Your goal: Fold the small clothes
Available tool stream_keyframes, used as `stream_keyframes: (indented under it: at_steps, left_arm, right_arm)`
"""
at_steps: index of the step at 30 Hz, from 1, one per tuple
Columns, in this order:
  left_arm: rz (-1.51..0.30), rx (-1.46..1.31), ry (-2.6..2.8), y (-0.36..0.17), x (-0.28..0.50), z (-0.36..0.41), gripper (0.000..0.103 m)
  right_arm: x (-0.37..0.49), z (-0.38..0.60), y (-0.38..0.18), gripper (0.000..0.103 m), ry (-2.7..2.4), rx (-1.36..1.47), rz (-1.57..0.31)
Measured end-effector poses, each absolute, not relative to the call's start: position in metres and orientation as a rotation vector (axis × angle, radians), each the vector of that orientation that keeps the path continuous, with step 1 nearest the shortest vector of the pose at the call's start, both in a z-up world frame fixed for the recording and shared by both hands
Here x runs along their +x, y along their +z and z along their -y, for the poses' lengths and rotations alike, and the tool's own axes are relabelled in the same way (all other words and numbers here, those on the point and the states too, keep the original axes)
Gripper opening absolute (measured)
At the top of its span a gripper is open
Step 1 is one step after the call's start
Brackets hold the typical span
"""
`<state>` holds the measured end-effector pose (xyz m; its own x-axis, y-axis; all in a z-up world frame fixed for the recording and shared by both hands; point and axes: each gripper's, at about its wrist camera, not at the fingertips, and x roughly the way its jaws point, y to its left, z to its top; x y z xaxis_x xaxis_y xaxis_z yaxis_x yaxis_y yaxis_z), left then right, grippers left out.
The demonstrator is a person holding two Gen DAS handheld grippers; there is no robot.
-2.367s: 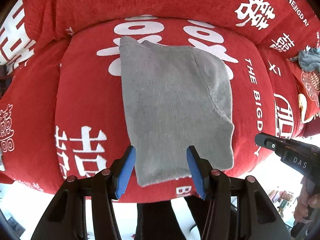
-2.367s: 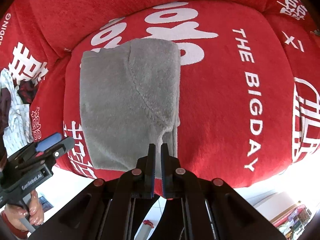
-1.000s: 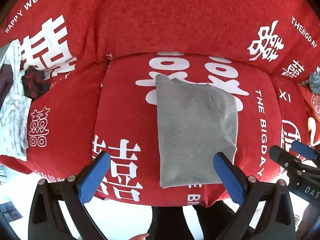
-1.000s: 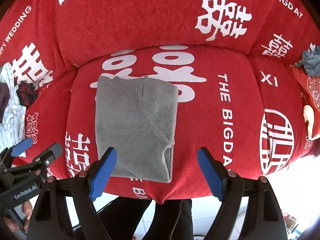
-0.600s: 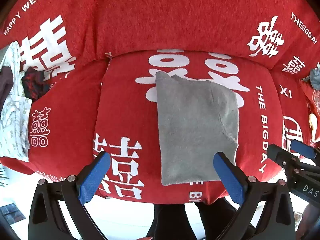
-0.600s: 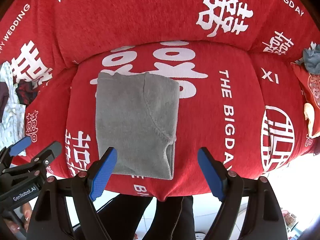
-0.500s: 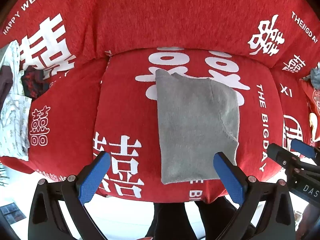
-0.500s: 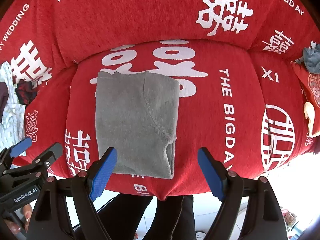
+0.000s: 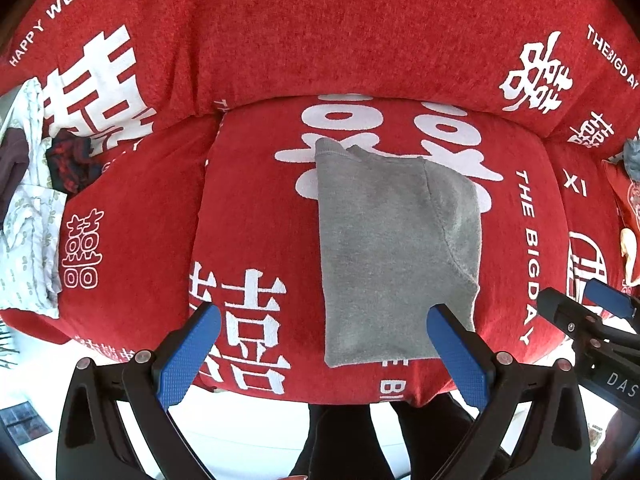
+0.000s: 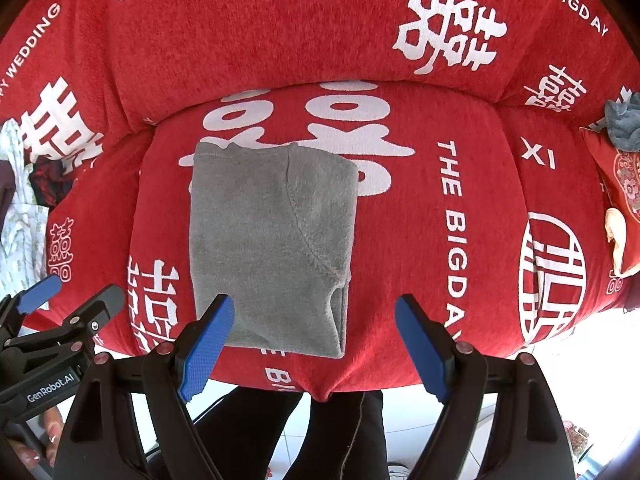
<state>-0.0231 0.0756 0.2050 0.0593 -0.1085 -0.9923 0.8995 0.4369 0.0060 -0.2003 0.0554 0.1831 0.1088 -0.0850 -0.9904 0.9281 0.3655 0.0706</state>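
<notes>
A folded grey garment [image 9: 392,256] lies flat on the red seat cushion [image 9: 256,220] of a sofa; it also shows in the right wrist view as the grey garment [image 10: 272,240]. My left gripper [image 9: 322,350] hangs well above the cushion's front edge, open, with nothing between its blue pads. My right gripper [image 10: 316,340] is likewise open and empty, above the garment's near right corner. Each gripper shows at the edge of the other's view: the right gripper [image 9: 588,316] and the left gripper [image 10: 68,300].
A pile of patterned clothes [image 9: 28,208] lies on the sofa's left side. More items, a grey-blue cloth [image 10: 622,124] and a red cushion [image 10: 616,176], sit at the far right. The sofa backrest [image 9: 320,32] rises behind. A person's dark trouser legs [image 10: 304,432] stand below.
Both grippers have let go of the garment, opened wide and risen away from the cushion. Over the last second they have held still, and the garment has not moved.
</notes>
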Motion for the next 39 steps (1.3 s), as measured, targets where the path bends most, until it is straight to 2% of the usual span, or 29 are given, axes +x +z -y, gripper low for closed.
stream_keyframes:
  at_steps: [39]
  left_arm:
    - [-1.276, 0.824, -0.885, 0.2041, -0.0253, -0.083, 0.103]
  right_arm:
    - [-0.2001, -0.0581, 0.1851, 0.085, -0.924, 0.904, -1.221]
